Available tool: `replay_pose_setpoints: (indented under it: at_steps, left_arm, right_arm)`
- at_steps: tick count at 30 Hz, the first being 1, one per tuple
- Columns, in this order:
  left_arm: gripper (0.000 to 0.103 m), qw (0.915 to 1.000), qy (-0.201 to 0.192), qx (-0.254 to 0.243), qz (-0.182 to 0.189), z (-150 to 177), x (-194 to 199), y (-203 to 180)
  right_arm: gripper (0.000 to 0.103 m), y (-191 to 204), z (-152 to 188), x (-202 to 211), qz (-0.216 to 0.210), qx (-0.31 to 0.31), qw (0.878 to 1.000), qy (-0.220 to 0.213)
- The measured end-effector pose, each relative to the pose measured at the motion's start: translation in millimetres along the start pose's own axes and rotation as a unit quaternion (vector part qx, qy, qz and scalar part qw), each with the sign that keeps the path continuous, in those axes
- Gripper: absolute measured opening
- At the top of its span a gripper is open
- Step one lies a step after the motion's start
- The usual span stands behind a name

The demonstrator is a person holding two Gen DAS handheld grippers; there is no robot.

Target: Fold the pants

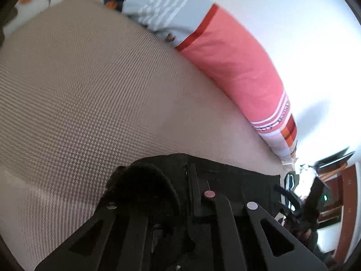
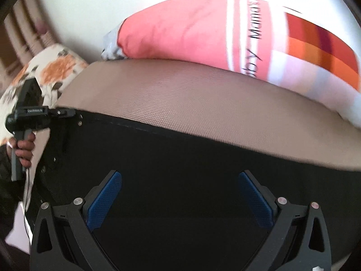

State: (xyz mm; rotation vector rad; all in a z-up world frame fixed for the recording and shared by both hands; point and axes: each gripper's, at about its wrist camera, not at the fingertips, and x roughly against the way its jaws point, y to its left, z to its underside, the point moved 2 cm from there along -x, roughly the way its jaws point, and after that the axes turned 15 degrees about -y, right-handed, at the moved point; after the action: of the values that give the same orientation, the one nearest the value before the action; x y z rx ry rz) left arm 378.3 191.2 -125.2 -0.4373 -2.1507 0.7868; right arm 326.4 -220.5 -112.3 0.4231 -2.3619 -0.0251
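From my left wrist, my left claw (image 1: 180, 194) is clamped on the black pants (image 1: 237, 178), on the beige bed (image 1: 90, 90) beside a pink pillow (image 1: 237, 63). From my right wrist, my right claw (image 2: 180, 198) gapes wide above the pants (image 2: 180, 158), whose edge runs sideways; its blue pads (image 2: 106, 198) touch nothing.
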Motion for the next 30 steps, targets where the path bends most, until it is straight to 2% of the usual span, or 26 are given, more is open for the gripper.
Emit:
replay_pose_setpoints:
  at_steps: [5,9,14,16,18,21,23,26,30]
  left_arm:
    - [0.008,0.9975,-0.027,-0.058,0.029,4,39,-47]
    - [0.008,0.9938,-0.034,-0.092,0.052,15,69,-76]
    - [0.008,0.9910,-0.048,-0.107,0.065,24,93,-94]
    - [0.008,0.9899,-0.050,-0.112,0.070,26,100,-97]
    - [0.008,0.9895,-0.052,-0.114,0.073,27,105,-99]
    - [0.008,0.9904,-0.054,-0.102,0.076,28,109,-96]
    - [0.008,0.9907,-0.053,-0.100,0.076,29,110,-95]
    - [0.008,0.9908,-0.052,-0.104,0.069,31,110,-94]
    - [0.008,0.9914,-0.048,-0.104,0.062,32,107,-94]
  right_arm:
    - [0.103,1,-23,-27,-0.057,0.091,0.994,0.035]
    - [0.103,6,-42,-52,-0.131,0.146,0.976,0.092]
    - [0.100,13,-50,-77,-0.181,0.199,0.951,0.150]
    - [0.093,14,-49,-83,-0.203,0.214,0.940,0.170]
    - [0.078,17,-46,-94,-0.229,0.220,0.927,0.198]
    - [0.071,13,-41,-99,-0.238,0.234,0.917,0.220]
    - [0.066,11,-40,-101,-0.245,0.234,0.913,0.226]
    - [0.045,0,-41,-95,-0.260,0.225,0.909,0.235]
    - [0.029,-9,-35,-88,-0.239,0.236,0.912,0.236]
